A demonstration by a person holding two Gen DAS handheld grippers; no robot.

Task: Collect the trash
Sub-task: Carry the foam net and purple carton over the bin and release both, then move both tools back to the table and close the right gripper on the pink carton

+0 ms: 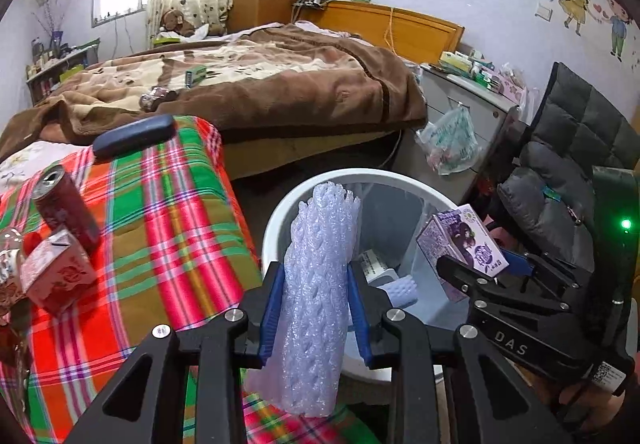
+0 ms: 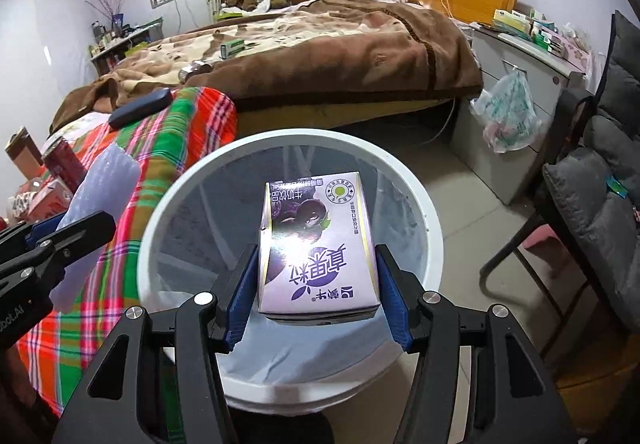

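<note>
A: What do the left tongs [image 1: 316, 308] have?

B: They are squeezed tight on a pale purple foam net sleeve [image 1: 316, 284]. It is bumpy and soft and stands up tall between the blue pads. It is at the near rim of the round white trash bin [image 1: 276, 220], just past the edge of the bed with the red, green and pink checked cloth [image 1: 168, 228].

A: And the right tongs [image 2: 316, 292]?

B: They are clamped on a purple and white milk drink carton [image 2: 316, 244]. It hangs over the open bin. It has a cartoon girl on it and big purple Chinese writing. I cannot read the small words.

A: Any other words?

B: The right tongs have "DAS" on their black arm, seen from the left camera.

A: What is left on the checked cloth?

B: A dark red drink can [image 1: 66, 208] and a red and white carton [image 1: 56, 272], near its left edge.
</note>
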